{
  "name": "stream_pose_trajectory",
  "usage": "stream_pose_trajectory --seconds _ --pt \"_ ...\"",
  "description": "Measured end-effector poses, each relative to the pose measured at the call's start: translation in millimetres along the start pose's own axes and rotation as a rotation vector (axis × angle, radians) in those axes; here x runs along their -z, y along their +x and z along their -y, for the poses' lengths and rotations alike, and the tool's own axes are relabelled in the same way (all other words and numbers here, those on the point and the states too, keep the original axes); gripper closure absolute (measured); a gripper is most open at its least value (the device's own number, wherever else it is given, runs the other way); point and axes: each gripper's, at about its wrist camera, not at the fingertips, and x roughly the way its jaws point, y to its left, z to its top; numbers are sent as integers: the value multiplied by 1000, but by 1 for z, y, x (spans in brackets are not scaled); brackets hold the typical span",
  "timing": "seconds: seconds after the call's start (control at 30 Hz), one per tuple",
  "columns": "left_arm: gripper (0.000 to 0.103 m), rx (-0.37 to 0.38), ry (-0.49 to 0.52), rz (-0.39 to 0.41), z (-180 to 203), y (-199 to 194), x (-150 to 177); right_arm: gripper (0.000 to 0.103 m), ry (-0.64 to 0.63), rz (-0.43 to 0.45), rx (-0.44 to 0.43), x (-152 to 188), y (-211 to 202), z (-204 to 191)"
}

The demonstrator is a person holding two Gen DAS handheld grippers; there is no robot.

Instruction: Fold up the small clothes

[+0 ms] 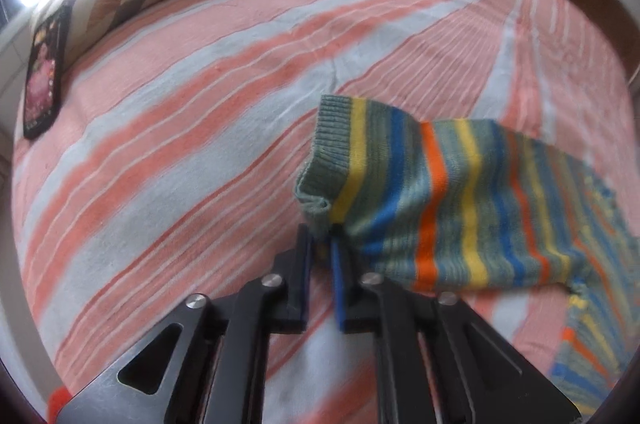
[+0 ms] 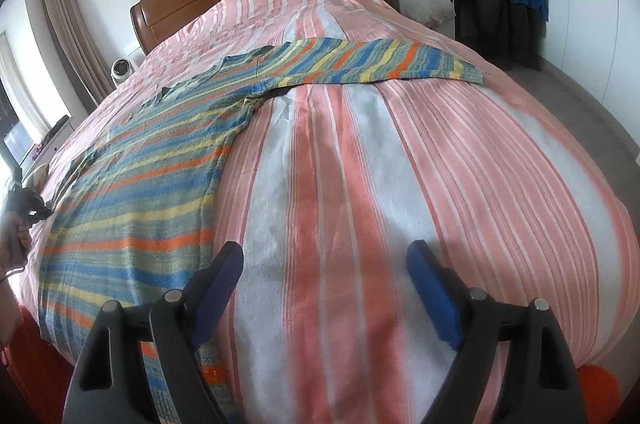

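In your left wrist view, your left gripper point(image 1: 320, 244) pinches the striped sweater point(image 1: 440, 200) sleeve cuff at 3 o'clock, while the right wrist view shows your right gripper point(image 2: 324, 260) wide open, the sweater body flat at 9 o'clock, folding barely begun.

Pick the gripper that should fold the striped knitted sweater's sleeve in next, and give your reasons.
Left. The left gripper is already shut on the cuff of the striped knitted sweater, sleeve lifted off the pink striped bedspread. The right gripper is open over bare bedspread, holding nothing.
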Motion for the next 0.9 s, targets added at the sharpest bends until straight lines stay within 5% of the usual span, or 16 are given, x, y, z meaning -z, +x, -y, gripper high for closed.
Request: stream_pose_trajectory --seconds 0.03,0.1,0.17,0.27,0.33,0.43,0.5,0.57,0.63,0.73,0.83,0.9 --pt "72 33 -19 2 -6 -8 2 20 -2 1 1 0 0 0" --pt "33 80 -58 36 -20 -27 1 20 2 1 -2 0 -1 1" --pt "27 108 -98 107 -36 -44 -12 20 4 2 -3 0 0 0" --pt "27 139 -93 79 -40 -33 -40 17 -13 0 6 0 3 -3" --pt "28 168 -43 -16 -32 -5 -59 15 -34 -2 22 0 4 -7" --pt "55 148 34 -82 -14 25 -67 14 -59 -3 46 1 6 -11" --pt "101 162 104 -73 1 27 -64 14 -59 -1 50 2 6 -11" --pt "103 63 192 -2 14 21 -59 14 -67 -3 59 3 7 -12" --pt "103 -65 137 50 4 20 -58 12 -83 -6 71 4 9 -14" --pt "103 -63 44 23 -15 32 -54 11 -95 -6 76 4 10 -16" --pt "102 -78 101 42 -4 33 -48 11 -97 -6 74 4 11 -15" --pt "88 -69 118 38 1 29 -45 10 -98 -6 73 4 11 -15"
